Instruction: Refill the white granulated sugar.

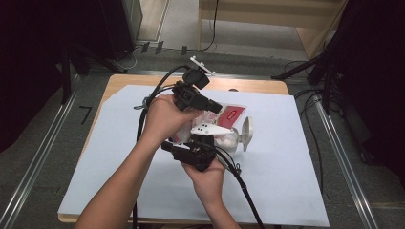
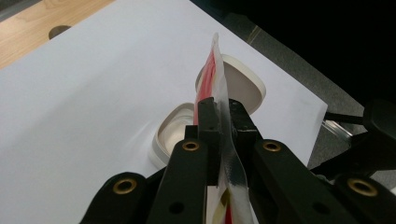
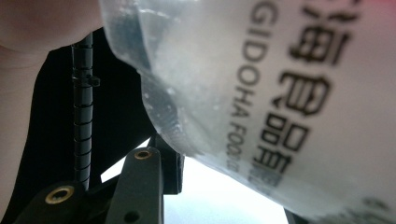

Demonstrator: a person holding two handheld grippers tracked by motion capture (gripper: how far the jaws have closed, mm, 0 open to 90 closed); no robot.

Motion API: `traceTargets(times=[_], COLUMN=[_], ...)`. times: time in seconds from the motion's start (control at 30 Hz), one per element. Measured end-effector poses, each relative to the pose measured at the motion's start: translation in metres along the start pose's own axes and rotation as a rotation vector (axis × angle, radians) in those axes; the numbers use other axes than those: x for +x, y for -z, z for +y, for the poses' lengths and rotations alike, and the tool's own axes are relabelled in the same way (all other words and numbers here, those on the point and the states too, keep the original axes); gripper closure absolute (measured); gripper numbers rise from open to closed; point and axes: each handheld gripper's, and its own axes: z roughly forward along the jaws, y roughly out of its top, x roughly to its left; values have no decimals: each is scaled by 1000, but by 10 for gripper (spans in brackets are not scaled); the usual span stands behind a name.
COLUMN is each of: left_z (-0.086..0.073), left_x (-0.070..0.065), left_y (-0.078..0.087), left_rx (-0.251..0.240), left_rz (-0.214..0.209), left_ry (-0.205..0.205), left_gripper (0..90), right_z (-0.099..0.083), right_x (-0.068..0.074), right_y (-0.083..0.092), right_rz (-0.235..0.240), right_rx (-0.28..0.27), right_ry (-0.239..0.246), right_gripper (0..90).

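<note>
My left gripper (image 1: 217, 107) points right and is shut on the sealed edge of a red and white pouch (image 1: 235, 114). In the left gripper view the jaws (image 2: 223, 112) pinch that clear seam, and the pouch (image 2: 215, 65) stands edge-on above them. Below it is a clear jar (image 1: 229, 141) with its white flip lid (image 1: 247, 133) swung open. The jar's mouth (image 2: 161, 140) faces up beneath the pouch. My right gripper (image 1: 217, 140) holds the jar from the left, its jaws mostly hidden. In the right gripper view the pouch's printed side (image 3: 280, 93) hangs close to the camera.
A white sheet (image 1: 286, 181) covers most of the wooden table (image 1: 258, 86). Cables trail from both grippers toward the near edge (image 1: 248, 195). Dark stands and floor rails flank the table. A round hole (image 2: 58, 31) marks the bare wood at the far side.
</note>
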Motion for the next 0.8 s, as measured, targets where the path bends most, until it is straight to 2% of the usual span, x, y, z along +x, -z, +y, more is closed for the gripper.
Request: traceTargets(times=[0.47,0.8], left_z=[2,0], left_x=[1,1], left_y=[-1,1], left_rx=[7,-2], left_rz=[-5,-17], left_ry=[-1,1], left_gripper=[876,879], right_z=[1,1], right_x=[0,2], right_y=[1,3], right_rz=[3,-8], right_rx=[-1,9], right_ry=[-5,12], right_gripper=[605,607])
